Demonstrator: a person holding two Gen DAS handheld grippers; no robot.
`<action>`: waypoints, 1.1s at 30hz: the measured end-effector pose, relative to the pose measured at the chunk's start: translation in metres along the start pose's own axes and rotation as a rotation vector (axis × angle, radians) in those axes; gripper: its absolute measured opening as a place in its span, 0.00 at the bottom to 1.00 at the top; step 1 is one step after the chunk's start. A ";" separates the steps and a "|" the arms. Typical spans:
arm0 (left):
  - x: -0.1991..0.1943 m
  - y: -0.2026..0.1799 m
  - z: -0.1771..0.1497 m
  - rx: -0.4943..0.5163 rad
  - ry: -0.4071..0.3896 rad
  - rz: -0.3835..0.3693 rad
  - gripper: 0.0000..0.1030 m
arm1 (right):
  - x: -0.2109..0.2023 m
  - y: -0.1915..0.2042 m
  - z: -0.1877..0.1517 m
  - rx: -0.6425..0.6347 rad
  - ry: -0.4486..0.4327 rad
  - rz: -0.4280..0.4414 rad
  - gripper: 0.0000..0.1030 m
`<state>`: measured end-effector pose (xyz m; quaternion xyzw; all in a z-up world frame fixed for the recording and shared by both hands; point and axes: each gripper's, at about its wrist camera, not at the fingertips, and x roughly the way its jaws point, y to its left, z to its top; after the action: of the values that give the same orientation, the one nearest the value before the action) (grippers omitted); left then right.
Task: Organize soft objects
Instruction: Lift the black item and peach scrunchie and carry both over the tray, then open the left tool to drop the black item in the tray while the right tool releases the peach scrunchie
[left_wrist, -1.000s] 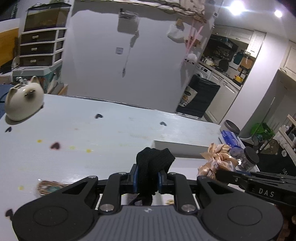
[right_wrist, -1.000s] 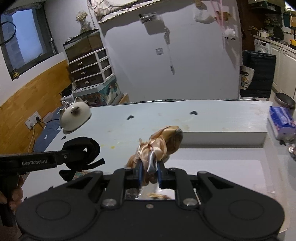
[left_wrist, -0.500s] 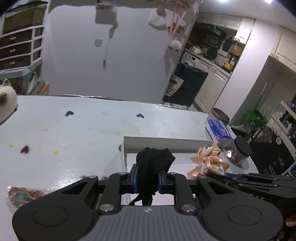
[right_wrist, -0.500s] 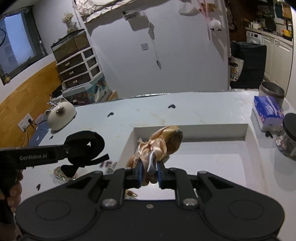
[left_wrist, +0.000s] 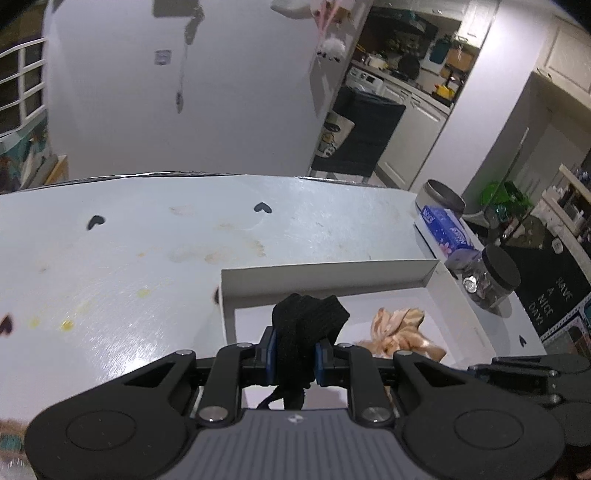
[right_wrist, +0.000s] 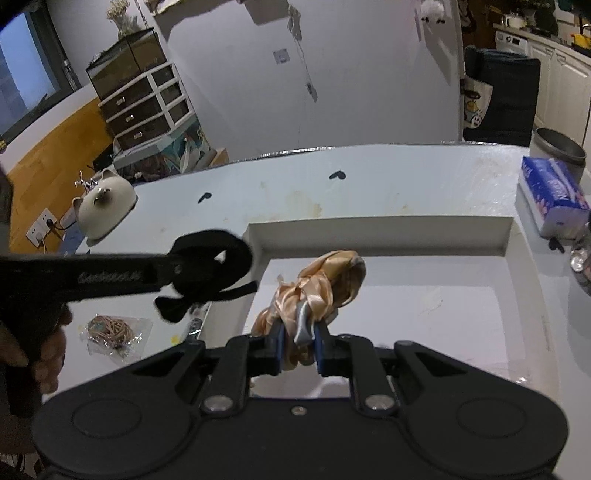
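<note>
My left gripper (left_wrist: 294, 356) is shut on a black fabric band (left_wrist: 306, 325), which hangs over the left rim of a shallow white box (left_wrist: 332, 275). In the right wrist view the same black band (right_wrist: 210, 269) juts from the left gripper's arm just left of the box wall (right_wrist: 380, 236). My right gripper (right_wrist: 298, 349) is shut on a peach satin scrunchie (right_wrist: 321, 284) above the box floor. That scrunchie (left_wrist: 399, 330) also shows to the right of the band in the left wrist view.
A bag of rubber bands (right_wrist: 110, 330) lies on the table left of the box. A cream cat-shaped ornament (right_wrist: 105, 206) sits at the far left. A blue tissue pack (right_wrist: 554, 195) and a dark-lidded jar (left_wrist: 491, 280) stand right of the box.
Both grippers moved forward and down toward the white box, each keeping its item. The box now fills more of both views, and the black band has come up to its left wall.
</note>
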<state>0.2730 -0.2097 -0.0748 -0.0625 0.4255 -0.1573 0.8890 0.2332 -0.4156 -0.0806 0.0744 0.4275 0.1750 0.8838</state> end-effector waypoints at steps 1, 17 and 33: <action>0.005 0.000 0.003 0.006 0.005 -0.002 0.20 | 0.004 0.000 0.001 0.000 0.008 0.004 0.16; 0.074 0.017 0.029 0.034 0.077 -0.028 0.20 | 0.053 -0.001 -0.001 0.034 0.113 0.077 0.19; 0.091 0.022 0.025 0.030 0.122 -0.025 0.50 | 0.074 -0.002 -0.007 0.067 0.186 0.088 0.37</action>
<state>0.3511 -0.2201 -0.1314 -0.0451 0.4756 -0.1783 0.8602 0.2705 -0.3896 -0.1398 0.1062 0.5095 0.2053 0.8289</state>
